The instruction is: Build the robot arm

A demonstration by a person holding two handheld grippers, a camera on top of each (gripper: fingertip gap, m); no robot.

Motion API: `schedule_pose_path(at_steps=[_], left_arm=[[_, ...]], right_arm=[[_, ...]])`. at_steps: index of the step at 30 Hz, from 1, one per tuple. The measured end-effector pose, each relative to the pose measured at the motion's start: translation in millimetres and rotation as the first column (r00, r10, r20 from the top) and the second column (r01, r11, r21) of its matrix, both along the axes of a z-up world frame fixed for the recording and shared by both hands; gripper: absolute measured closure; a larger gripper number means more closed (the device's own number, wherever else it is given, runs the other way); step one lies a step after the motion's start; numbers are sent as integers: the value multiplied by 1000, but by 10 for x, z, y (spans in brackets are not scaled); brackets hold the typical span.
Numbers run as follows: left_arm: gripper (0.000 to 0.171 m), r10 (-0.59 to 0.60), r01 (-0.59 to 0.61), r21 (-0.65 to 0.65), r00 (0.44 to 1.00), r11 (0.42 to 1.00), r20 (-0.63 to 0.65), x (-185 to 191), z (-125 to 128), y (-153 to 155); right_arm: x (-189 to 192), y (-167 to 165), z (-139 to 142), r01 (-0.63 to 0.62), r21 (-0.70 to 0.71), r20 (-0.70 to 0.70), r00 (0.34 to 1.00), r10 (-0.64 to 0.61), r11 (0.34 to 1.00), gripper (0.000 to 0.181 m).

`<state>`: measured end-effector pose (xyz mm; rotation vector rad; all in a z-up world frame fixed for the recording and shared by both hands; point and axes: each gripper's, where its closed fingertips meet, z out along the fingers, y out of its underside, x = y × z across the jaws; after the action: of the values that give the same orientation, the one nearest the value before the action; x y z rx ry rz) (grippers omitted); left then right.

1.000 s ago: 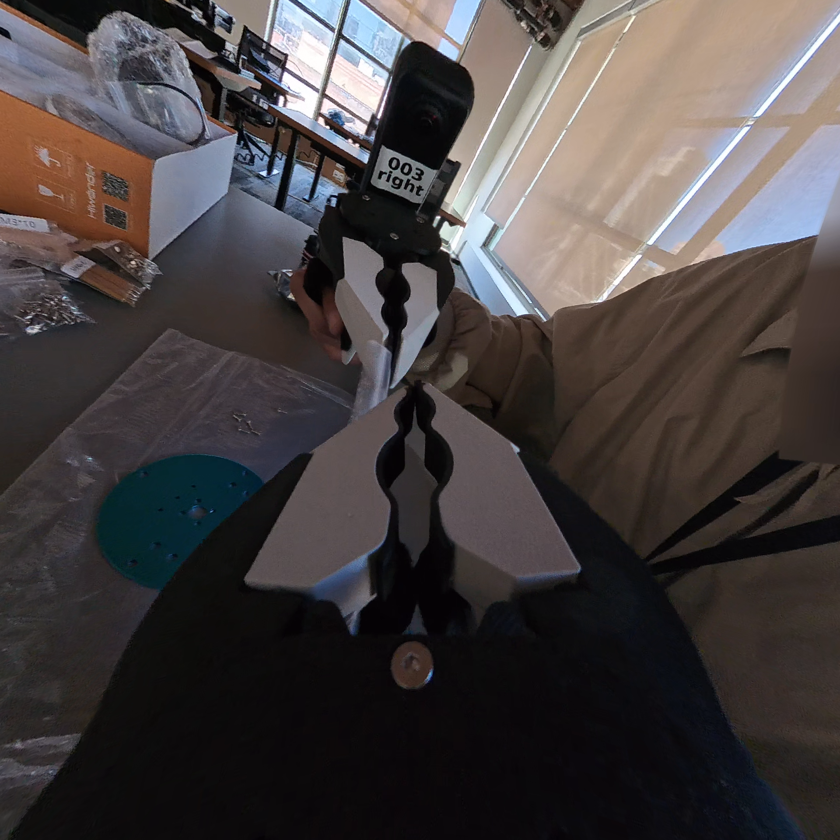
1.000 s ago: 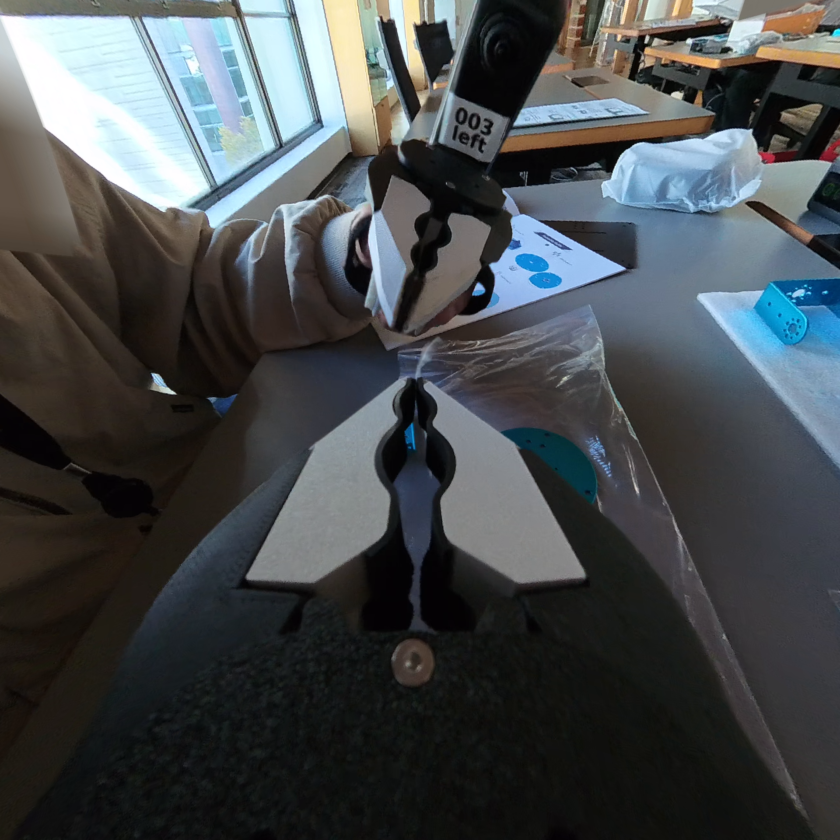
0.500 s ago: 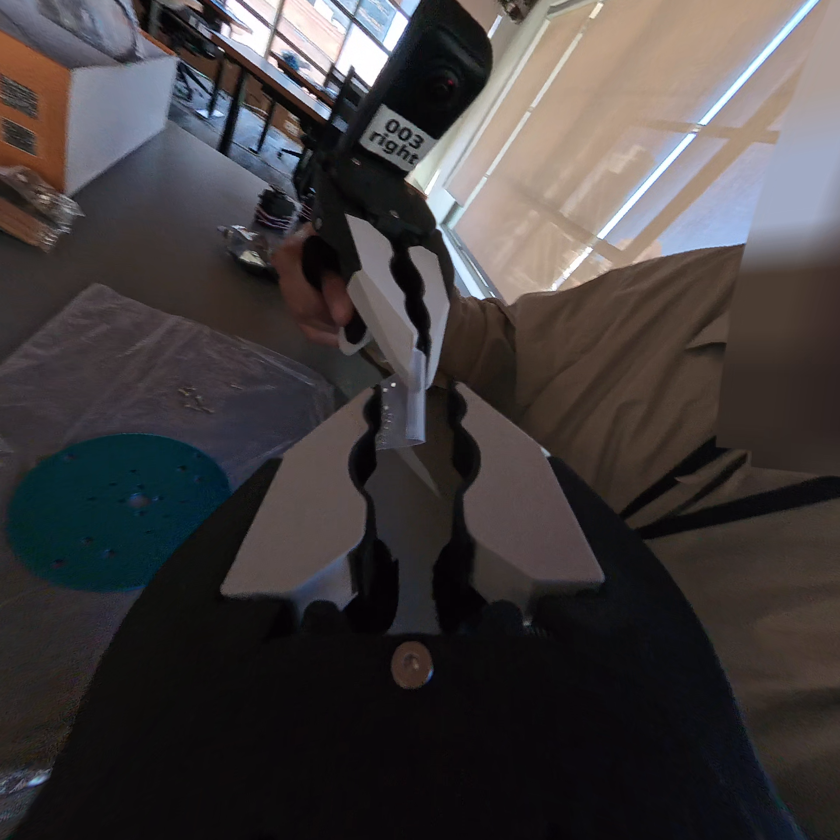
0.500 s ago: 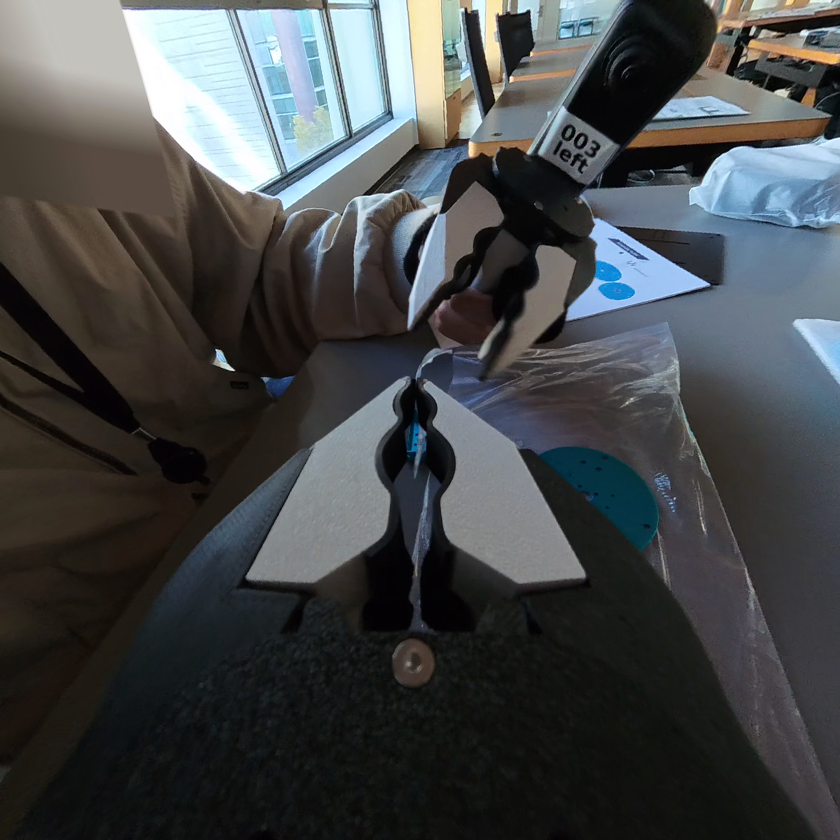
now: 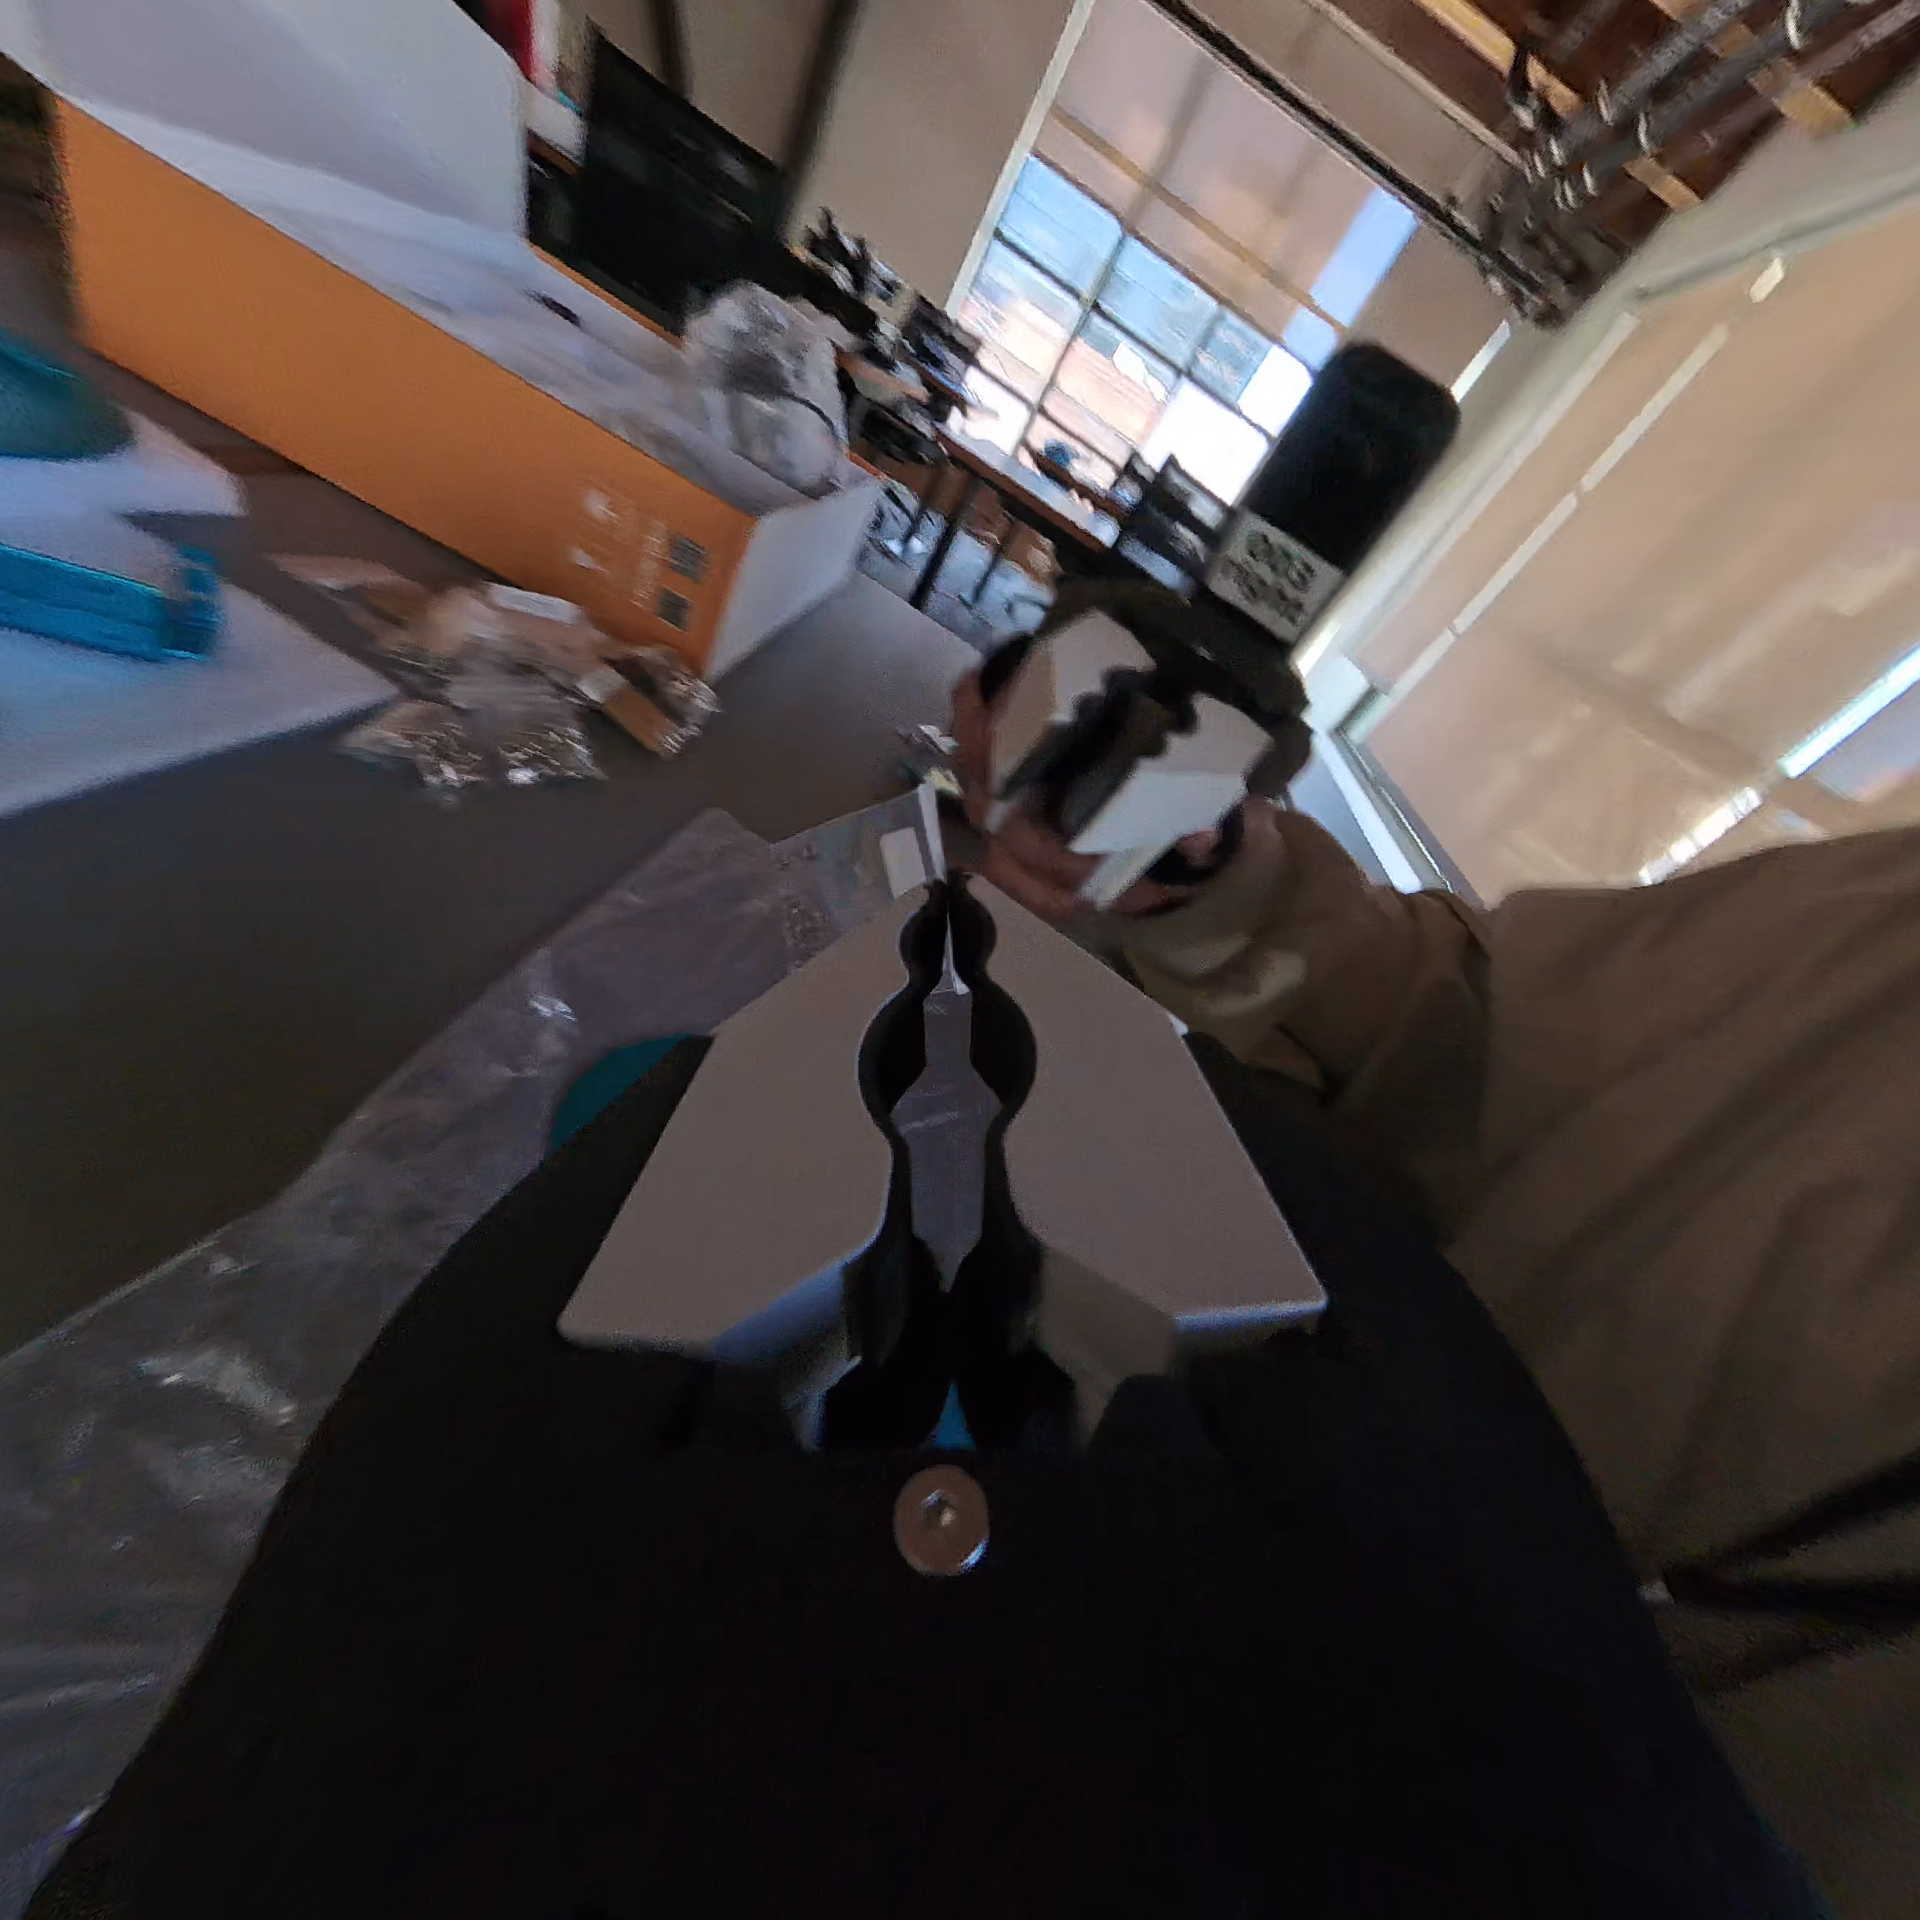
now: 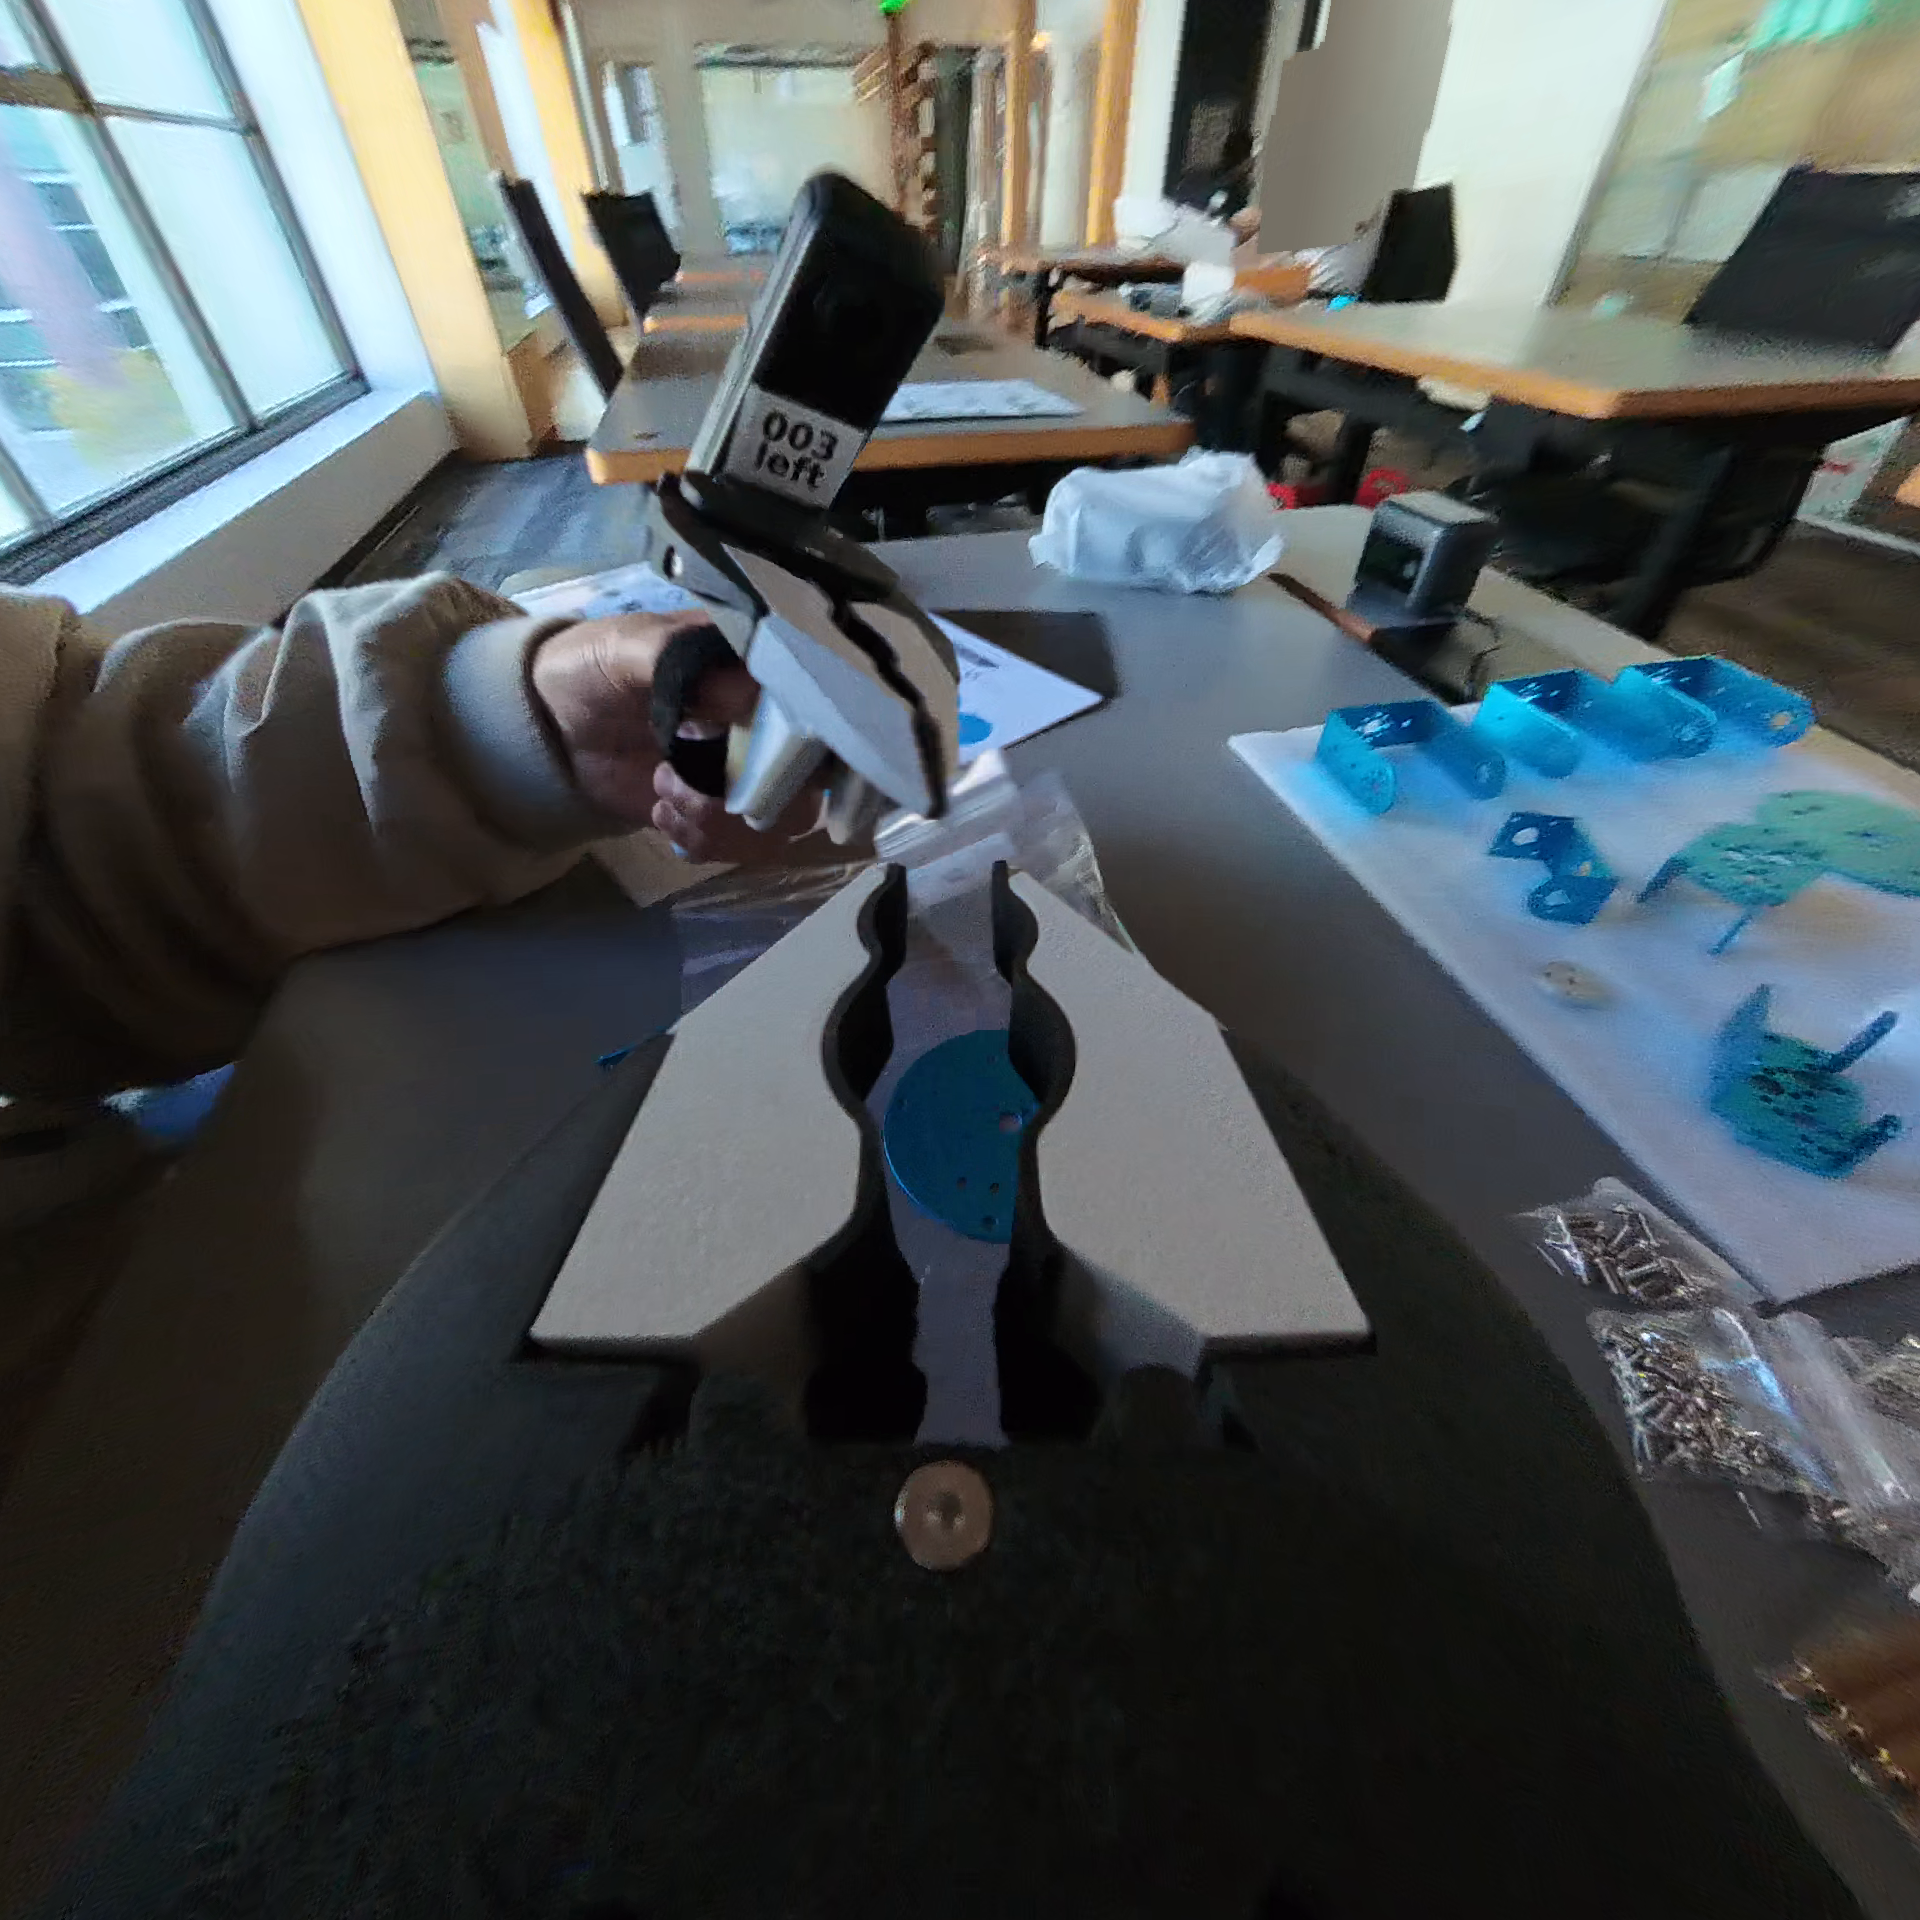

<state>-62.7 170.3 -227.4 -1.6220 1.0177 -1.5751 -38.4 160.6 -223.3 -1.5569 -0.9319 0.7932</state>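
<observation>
Left tongs [image 5: 951, 902] pinch the plastic bag [image 5: 665, 966] edge; right tongs [image 6: 943, 883] gape narrowly.

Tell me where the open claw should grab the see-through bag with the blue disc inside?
Probably the bag's stiff top strip, right beside where the shut left claw pinches it. That strip is lifted off the table, thin and flat, so the open right claw can close over it from the near side. The blue disc sits lower, weighing that part down.
</observation>
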Motion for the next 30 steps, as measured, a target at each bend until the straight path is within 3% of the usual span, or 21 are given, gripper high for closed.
schedule_pose_path(at_steps=[2,6,12,18,30], left_arm=[[171,86,-85,-29,995,996,40,-62,47,164],[171,93,-85,-87,992,993,83,-74,72,200],[171,69,-63,-98,995,993,66,36,2,120],[171,9,-2,-113,998,994,69,157,-38,-21],[169,-131,147,-76,974,986,184,140,179,-301]], right_arm=[[-62,-49,42,2,-38,-37,999,-3,999,163],[-303,-100,-117,-71,-256,-96,994,48,964,121],[-283,26,-85,17,-207,-129,991,-44,978,114],[-320,-21,-110,-42,-264,-165,986,-3,964,121],[-285,-175,-22,-233,-348,-286,949,134,908,169]])
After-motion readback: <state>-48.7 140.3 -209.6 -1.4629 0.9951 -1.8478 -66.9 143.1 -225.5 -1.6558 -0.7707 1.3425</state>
